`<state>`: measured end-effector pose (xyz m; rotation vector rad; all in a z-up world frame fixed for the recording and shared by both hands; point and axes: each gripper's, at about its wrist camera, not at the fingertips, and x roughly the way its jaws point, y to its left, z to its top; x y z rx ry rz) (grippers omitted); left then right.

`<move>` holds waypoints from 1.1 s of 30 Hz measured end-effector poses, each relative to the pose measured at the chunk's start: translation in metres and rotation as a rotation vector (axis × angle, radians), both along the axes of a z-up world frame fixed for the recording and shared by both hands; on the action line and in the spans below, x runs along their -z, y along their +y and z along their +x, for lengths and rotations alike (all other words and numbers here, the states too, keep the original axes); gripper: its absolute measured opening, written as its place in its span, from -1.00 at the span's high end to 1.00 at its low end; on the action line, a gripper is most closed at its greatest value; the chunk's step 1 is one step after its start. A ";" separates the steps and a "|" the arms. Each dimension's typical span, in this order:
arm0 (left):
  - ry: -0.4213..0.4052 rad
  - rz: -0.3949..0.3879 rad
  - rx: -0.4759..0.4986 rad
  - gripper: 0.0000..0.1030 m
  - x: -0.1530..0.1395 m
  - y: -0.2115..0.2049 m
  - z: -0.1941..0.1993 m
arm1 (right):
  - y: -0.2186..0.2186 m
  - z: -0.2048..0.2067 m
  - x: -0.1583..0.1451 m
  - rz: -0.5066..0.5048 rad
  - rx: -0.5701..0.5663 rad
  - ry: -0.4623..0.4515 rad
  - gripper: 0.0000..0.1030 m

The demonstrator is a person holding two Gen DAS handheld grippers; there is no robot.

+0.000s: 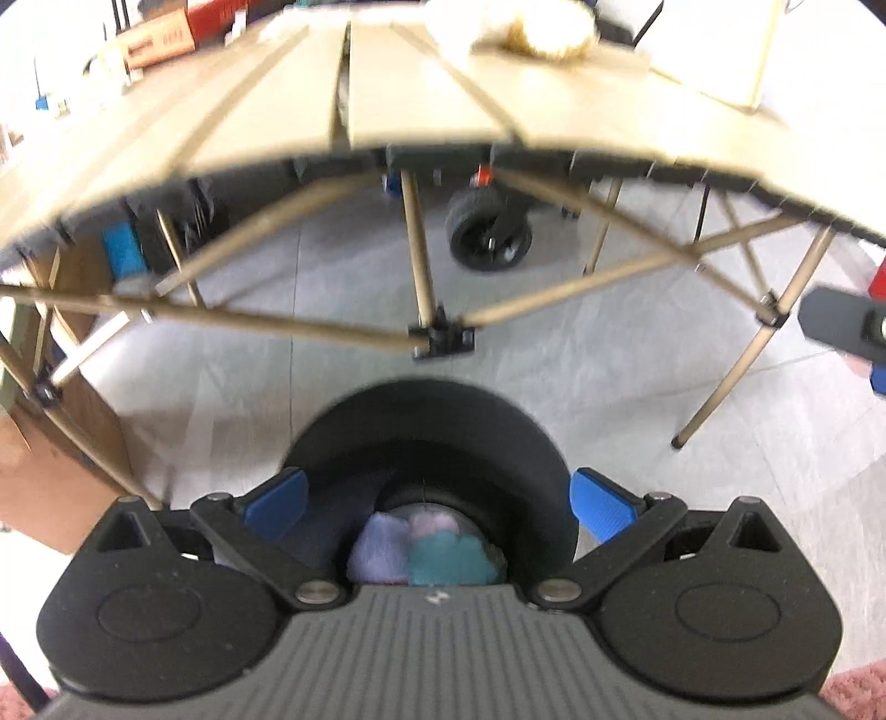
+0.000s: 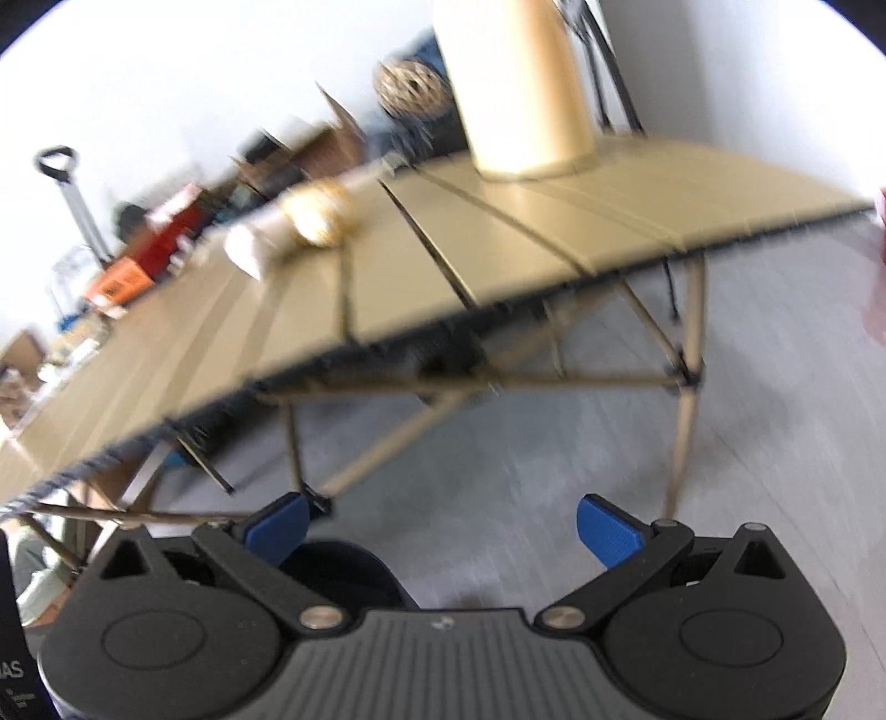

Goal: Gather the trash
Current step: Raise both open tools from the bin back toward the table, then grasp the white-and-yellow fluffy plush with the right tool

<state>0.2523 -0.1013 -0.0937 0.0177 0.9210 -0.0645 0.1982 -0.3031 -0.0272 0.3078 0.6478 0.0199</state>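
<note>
My left gripper [image 1: 437, 498] is open and hangs right over a black round bin [image 1: 426, 410] on the floor. Crumpled purple and teal trash [image 1: 432, 554] lies inside the bin, below the blue fingers [image 1: 277, 501], which do not touch it. At the far side of the tan folding table [image 1: 421, 94] lie a white crumpled paper and a golden crumpled ball [image 1: 548, 33]. My right gripper [image 2: 443, 526] is open and empty, low in front of the table edge. In the right wrist view the bin [image 2: 343, 570] shows under its left finger, and the paper and golden ball [image 2: 299, 221] rest on the tabletop.
A tall tan cone-shaped object [image 2: 526, 99] stands on the table's right end. Crossed table legs [image 1: 437, 332] and a black wheel [image 1: 487, 232] sit underneath. Boxes and clutter [image 2: 138, 260] line the far side. Grey floor [image 2: 526, 443] lies around the bin.
</note>
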 end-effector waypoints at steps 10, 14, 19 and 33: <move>-0.228 -0.041 -0.008 -1.00 -0.061 0.021 -0.024 | 0.007 -0.014 -0.041 -0.060 -0.020 -0.302 -1.00; -0.303 -0.052 -0.028 -1.00 -0.084 0.030 -0.021 | 0.011 -0.004 -0.057 -0.083 -0.004 -0.369 -1.00; -0.356 -0.052 -0.067 -1.00 -0.109 0.040 -0.006 | 0.010 0.014 -0.076 -0.032 -0.006 -0.421 -1.00; -0.442 -0.085 -0.164 -1.00 -0.146 0.071 0.081 | 0.042 0.135 -0.086 -0.139 -0.051 -0.315 -1.00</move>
